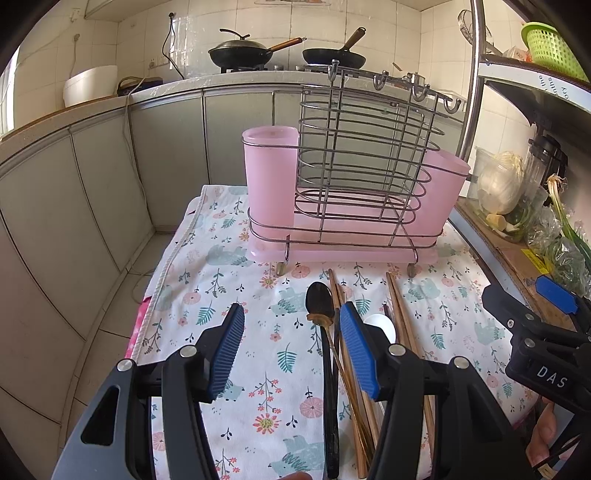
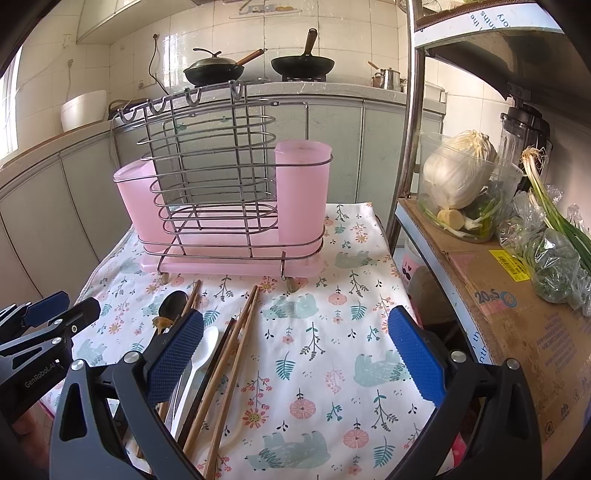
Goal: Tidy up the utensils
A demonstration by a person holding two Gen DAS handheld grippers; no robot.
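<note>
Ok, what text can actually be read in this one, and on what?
"DAS": right tool.
"GenRobot.AI": left tool.
"20", then unclear characters: cardboard box.
Yellow label on that box: too small to read.
Shelf-edge strip: upside-down print, only fragments legible.

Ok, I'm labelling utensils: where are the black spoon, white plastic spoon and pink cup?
black spoon [image 1: 320,300], left wrist view, bowl.
white plastic spoon [image 2: 208,341], right wrist view, bowl.
pink cup [image 2: 302,192], right wrist view, side wall.
</note>
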